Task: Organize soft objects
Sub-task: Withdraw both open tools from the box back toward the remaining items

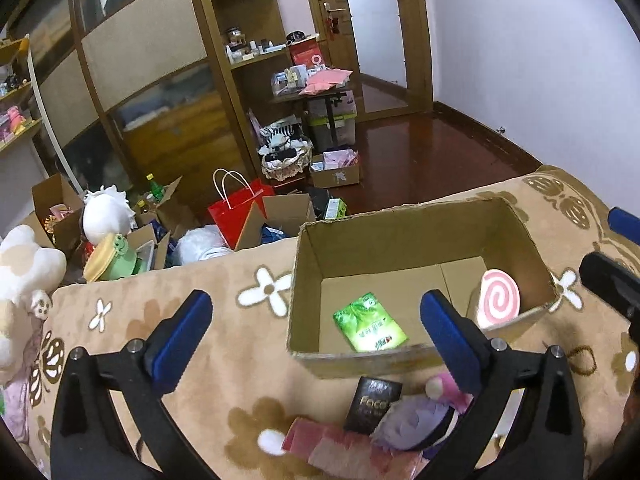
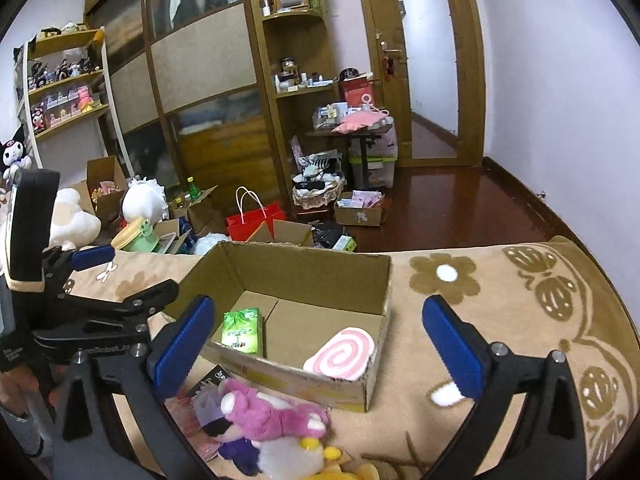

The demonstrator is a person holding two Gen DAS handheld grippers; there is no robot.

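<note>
Behind the work area, wooden wardrobes, cluttered shelves and floor boxes fill a bedroom; the working surface is a tan plush blanket with brown and white flower patterns [image 2: 500,320]. On it stands an open brown cardboard box [image 2: 376,384], which already holds a green plastic tissue pack [image 2: 240,330] at its nine o'clock side and a round pink-and-white swirl cushion [image 2: 340,354] leaning in the corner at about four o'clock.

Both tools hang empty. The left gripper [image 1: 316,340] has its blue pads spread wide with nothing between them, and the right gripper [image 2: 318,342] likewise stands wide apart.

The unsorted pile lies just outside the box's near wall, at six o'clock from it: a magenta plush bear [image 2: 264,408], a purple plush toy [image 2: 208,404], a white-and-yellow plush toy [image 2: 292,456], a black rectangular packet with pale lettering [image 1: 374,404] and a pink patterned soft packet [image 1: 336,448].

The step in hand looks like choosing the next item. The magenta bear seems the easiest, since it lies on top: bring the right tool down over its body, close on the bulk of it rather than a limb, and lift clear of the near wall before releasing. The left tool should keep off to nine o'clock so the two do not collide.
</note>
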